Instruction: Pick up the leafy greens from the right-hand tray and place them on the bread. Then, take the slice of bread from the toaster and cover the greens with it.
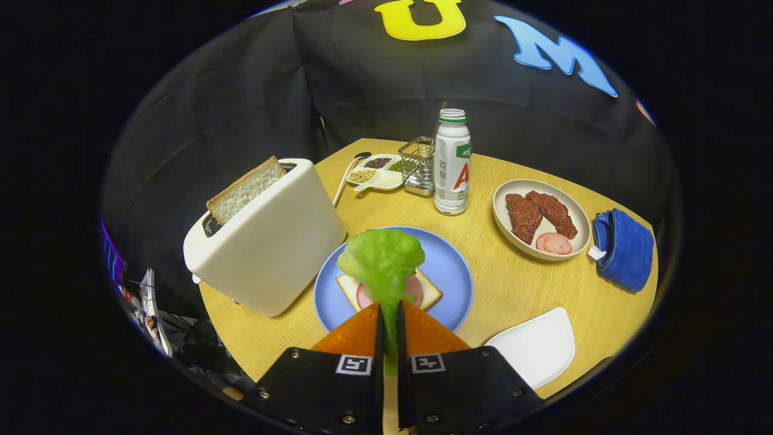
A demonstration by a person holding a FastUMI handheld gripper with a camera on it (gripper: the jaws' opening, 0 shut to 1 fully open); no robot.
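Gripper view: gripper [389,314] fingers clamped together on the stem of a green plastic lettuce leaf [381,263], held over the bread slice with pink ham [423,291] on the round blue plate [450,266]. White toaster [272,241] just beside the plate, tan bread slice [244,189] sticking out its slot. Empty white tray [534,344] sits beside the fingers.

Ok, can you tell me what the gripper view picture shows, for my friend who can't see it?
The tongs are shut on a leafy green, holding it over bread with a pink slice on a blue plate. Left of the plate, a white toaster has a bread slice sticking out. Beyond the plate stand a bottle and a dish of meat.
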